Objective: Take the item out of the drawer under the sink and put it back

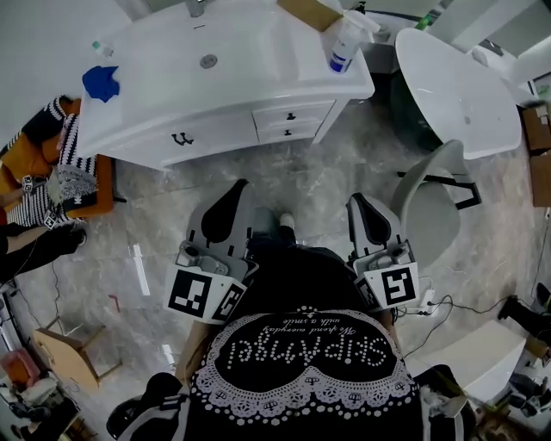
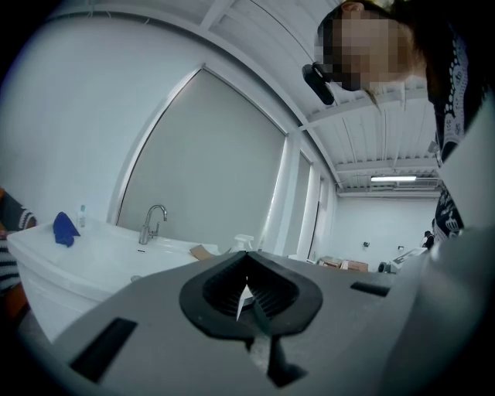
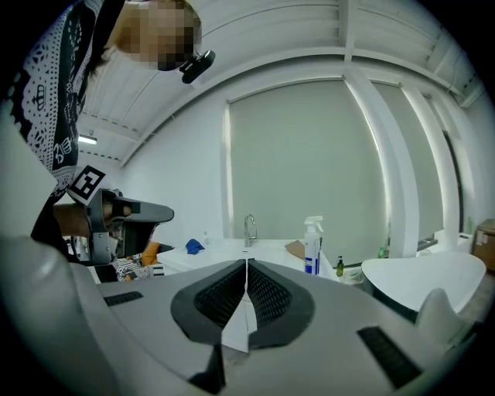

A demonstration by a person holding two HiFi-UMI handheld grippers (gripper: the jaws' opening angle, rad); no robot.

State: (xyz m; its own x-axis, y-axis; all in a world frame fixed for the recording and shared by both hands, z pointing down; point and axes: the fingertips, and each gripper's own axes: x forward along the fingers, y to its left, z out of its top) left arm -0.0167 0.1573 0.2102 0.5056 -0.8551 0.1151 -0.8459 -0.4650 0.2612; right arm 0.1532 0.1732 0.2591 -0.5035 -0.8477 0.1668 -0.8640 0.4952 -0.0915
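A white sink cabinet [image 1: 215, 129] stands ahead of me in the head view. Its two small drawers [image 1: 291, 122] under the countertop are closed, so whatever lies inside is hidden. My left gripper [image 1: 238, 188] and right gripper [image 1: 358, 201] hang side by side over the marble floor, a short way from the cabinet front, both pointing toward it. The left gripper [image 2: 247, 292] is shut with nothing between its pads. The right gripper [image 3: 246, 290] is also shut and holds nothing.
On the countertop sit a spray bottle [image 1: 344, 43], a blue cloth [image 1: 102, 83] and a piece of cardboard [image 1: 310, 13]. A white round table [image 1: 456, 86] and a grey chair [image 1: 430, 185] stand to the right. Striped clothing [image 1: 60, 177] lies at the left.
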